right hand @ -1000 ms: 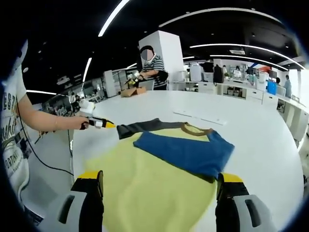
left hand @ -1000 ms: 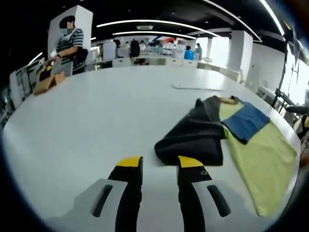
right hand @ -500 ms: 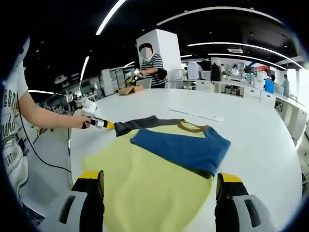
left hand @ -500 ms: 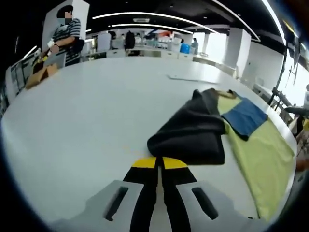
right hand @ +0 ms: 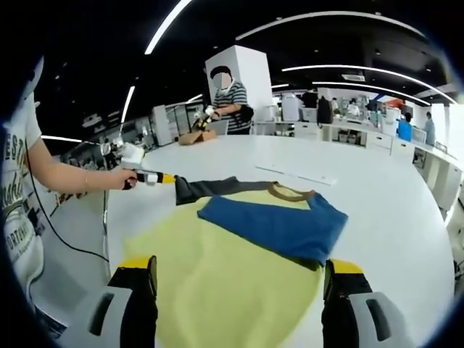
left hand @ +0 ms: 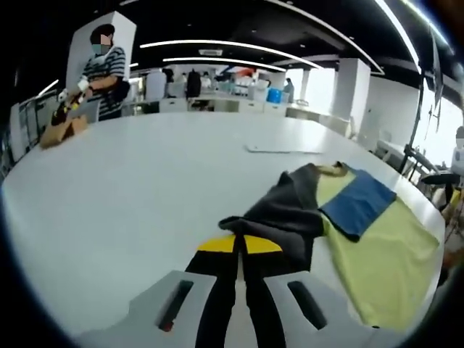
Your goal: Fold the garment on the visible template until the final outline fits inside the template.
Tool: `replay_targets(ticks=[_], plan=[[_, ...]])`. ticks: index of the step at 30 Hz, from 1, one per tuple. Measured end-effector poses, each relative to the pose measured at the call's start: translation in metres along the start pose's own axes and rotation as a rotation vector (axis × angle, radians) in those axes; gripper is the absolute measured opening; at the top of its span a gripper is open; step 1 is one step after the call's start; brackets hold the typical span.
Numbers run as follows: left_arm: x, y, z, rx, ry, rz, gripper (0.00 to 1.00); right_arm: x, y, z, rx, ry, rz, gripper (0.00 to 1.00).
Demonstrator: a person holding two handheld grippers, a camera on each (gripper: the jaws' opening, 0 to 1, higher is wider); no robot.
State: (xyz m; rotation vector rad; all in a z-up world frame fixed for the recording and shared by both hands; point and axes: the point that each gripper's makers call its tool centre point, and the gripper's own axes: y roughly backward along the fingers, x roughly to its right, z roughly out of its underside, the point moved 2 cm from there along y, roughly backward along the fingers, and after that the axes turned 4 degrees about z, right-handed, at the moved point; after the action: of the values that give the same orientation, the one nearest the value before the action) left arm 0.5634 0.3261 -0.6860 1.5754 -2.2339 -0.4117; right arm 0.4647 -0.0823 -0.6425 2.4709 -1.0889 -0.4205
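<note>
Left gripper view: dark sleeve (left hand: 279,217) in left claw (left hand: 239,244)

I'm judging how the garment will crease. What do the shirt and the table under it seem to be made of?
The shirt looks like soft matte knit, probably cotton jersey: it drapes and bunches where the left gripper pinches its dark sleeve. The table looks hard, smooth and white, faintly glossy, perhaps laminate.
</note>
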Motion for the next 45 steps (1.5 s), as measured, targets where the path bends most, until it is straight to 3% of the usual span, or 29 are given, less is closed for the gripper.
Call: replay_targets(ticks=[11, 16, 22, 27, 39, 45], plan=[[0.024, 0.005, -0.032, 0.087, -0.004, 0.043, 0.00, -0.008, 0.006, -0.004, 0.019, 0.006, -0.003, 0.95], [0.053, 0.006, -0.052, 0.135, -0.050, 0.092, 0.00, -0.010, 0.008, -0.003, 0.024, 0.001, -0.002, 0.95], [0.085, 0.003, -0.061, 0.155, -0.090, 0.133, 0.00, -0.010, 0.012, -0.001, 0.027, -0.005, 0.002, 0.95], [0.112, -0.003, -0.054, 0.118, -0.174, 0.148, 0.00, -0.010, 0.015, 0.003, 0.025, -0.014, 0.005, 0.95], [0.171, -0.031, -0.031, 0.073, -0.158, 0.275, 0.00, -0.009, 0.019, 0.012, 0.011, -0.030, 0.013, 0.94], [0.189, -0.039, -0.010, 0.010, -0.148, 0.316, 0.00, -0.006, 0.020, 0.016, 0.008, -0.042, 0.020, 0.93]])
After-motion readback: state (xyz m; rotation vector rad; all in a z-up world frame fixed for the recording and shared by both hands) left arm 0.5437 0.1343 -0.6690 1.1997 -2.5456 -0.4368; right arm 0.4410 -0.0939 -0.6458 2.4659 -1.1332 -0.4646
